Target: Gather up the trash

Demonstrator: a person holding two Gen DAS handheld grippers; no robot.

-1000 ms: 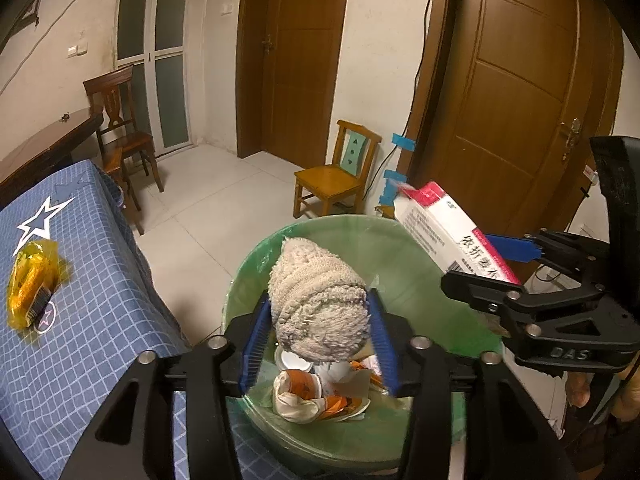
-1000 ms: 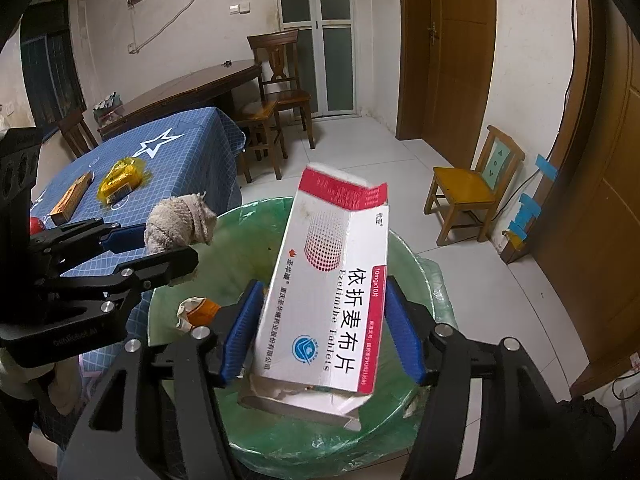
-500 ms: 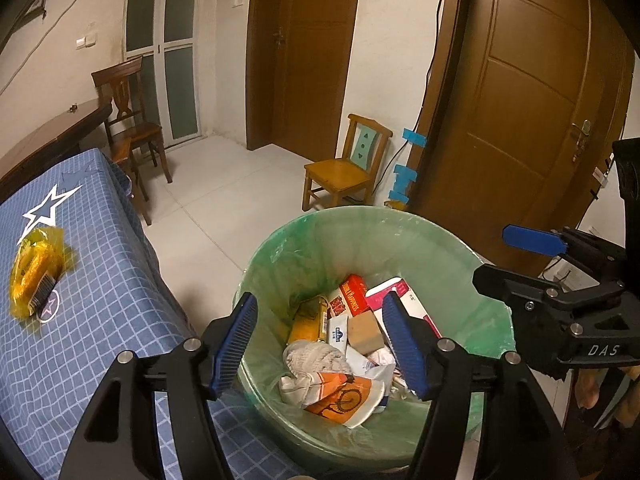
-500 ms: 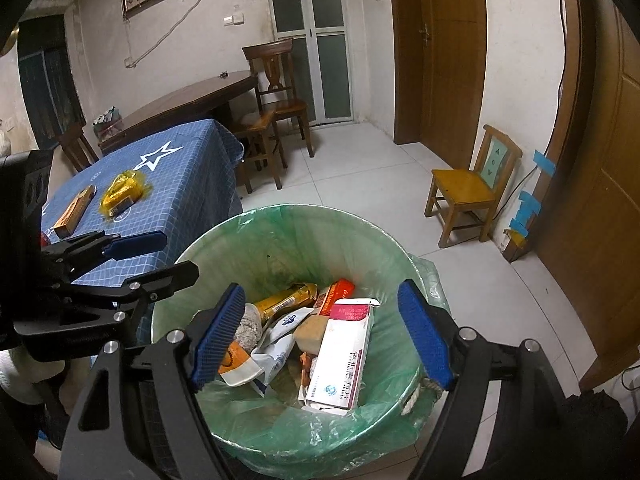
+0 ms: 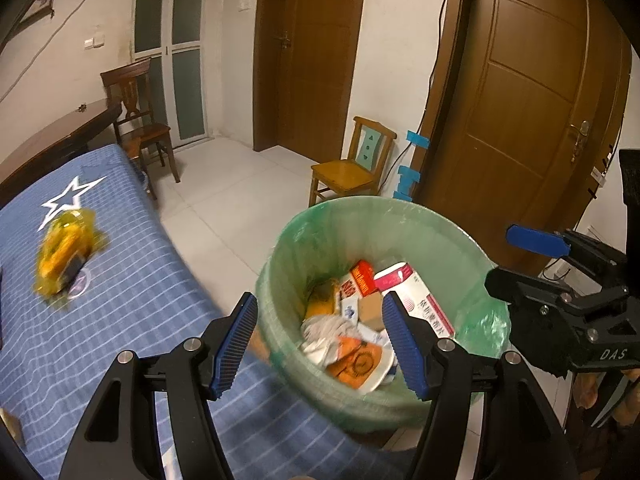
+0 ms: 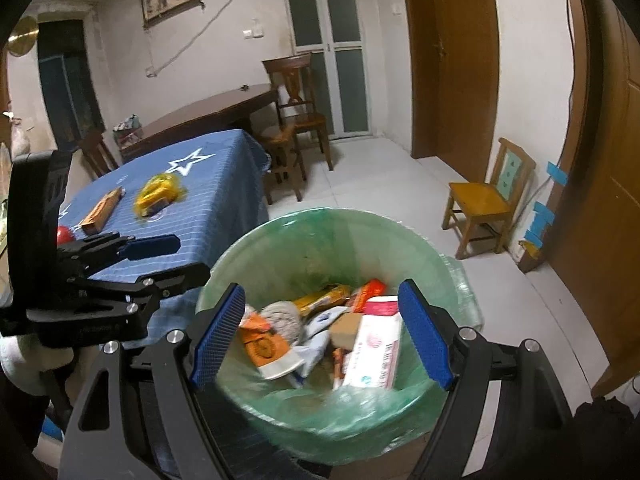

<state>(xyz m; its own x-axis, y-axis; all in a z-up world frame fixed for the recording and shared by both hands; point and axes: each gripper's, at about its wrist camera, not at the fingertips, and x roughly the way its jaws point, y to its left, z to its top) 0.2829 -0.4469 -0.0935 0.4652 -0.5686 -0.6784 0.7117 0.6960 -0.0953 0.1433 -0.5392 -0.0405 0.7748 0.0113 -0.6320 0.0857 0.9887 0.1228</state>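
A bin with a green liner (image 5: 360, 204) (image 6: 320, 214) stands beside the blue-clothed table. Inside it lie a white and red medicine box (image 5: 420, 300) (image 6: 376, 344), a beige knitted ball (image 6: 284, 316) (image 5: 324, 326), an orange wrapper and other packets. My left gripper (image 5: 319, 300) hangs over the bin's near rim, open and empty. My right gripper (image 6: 322, 288) is above the bin too, jaws wide apart with nothing between them. Each gripper shows at the edge of the other's view. A yellow packet (image 5: 64, 256) (image 6: 156, 196) lies on the table.
The blue tablecloth (image 5: 120, 300) carries a long orange-brown box (image 6: 102, 210) and a red round thing (image 6: 64, 234). A small yellow chair (image 5: 352, 172) stands behind the bin near brown doors. Dark wooden chairs and a dark table sit further back.
A second ago my left gripper held the knitted ball and my right held the medicine box over the bin. Both let go, and both things now lie in the bin. Both grippers drew back.
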